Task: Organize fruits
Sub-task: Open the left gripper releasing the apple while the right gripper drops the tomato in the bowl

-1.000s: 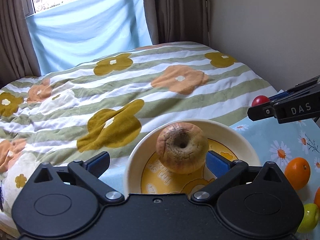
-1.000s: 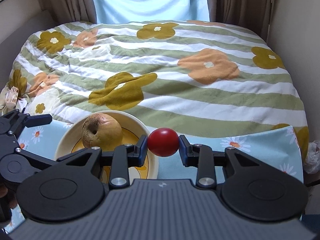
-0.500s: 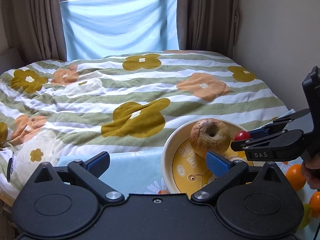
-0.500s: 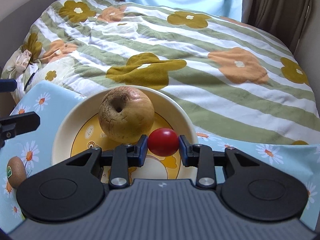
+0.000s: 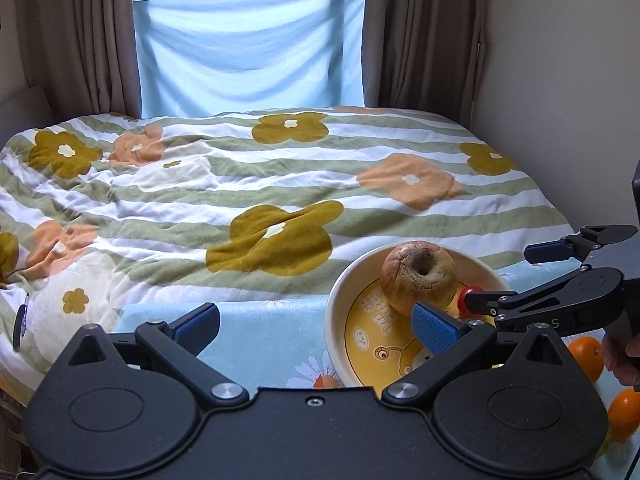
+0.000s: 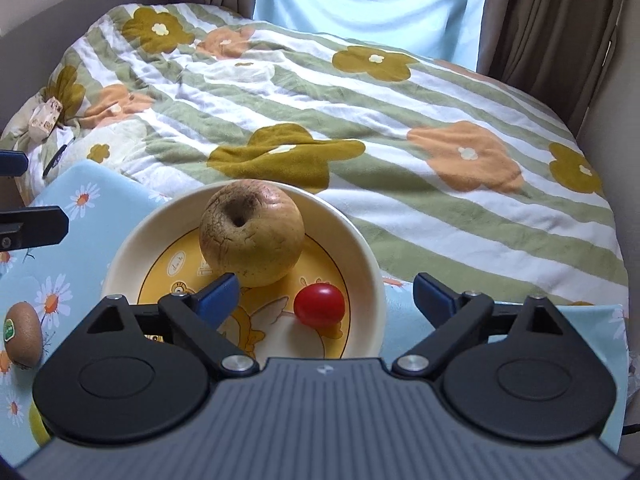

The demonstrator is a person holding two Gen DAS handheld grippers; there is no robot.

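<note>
Daisy cloth (image 6: 80, 216): bowl (image 6: 360, 248) holds apple (image 6: 252, 236), tomato (image 6: 319, 305); right hand-held gripper (image 6: 326, 294) wide, empty.

You have one bowl (image 6: 366, 264) in front of you, and it holds two fruits: one wrinkled apple (image 6: 251, 236) and one cherry tomato (image 6: 319, 305). Left of the bowl you can count one kiwi (image 6: 23, 333) with a sticker. Right of the bowl you see two oranges, one nearer the bowl (image 5: 586, 357) and one farther (image 5: 623, 414). A yellow-green fruit (image 6: 38, 424) lies below the kiwi, mostly hidden; you cannot tell its kind.
</note>
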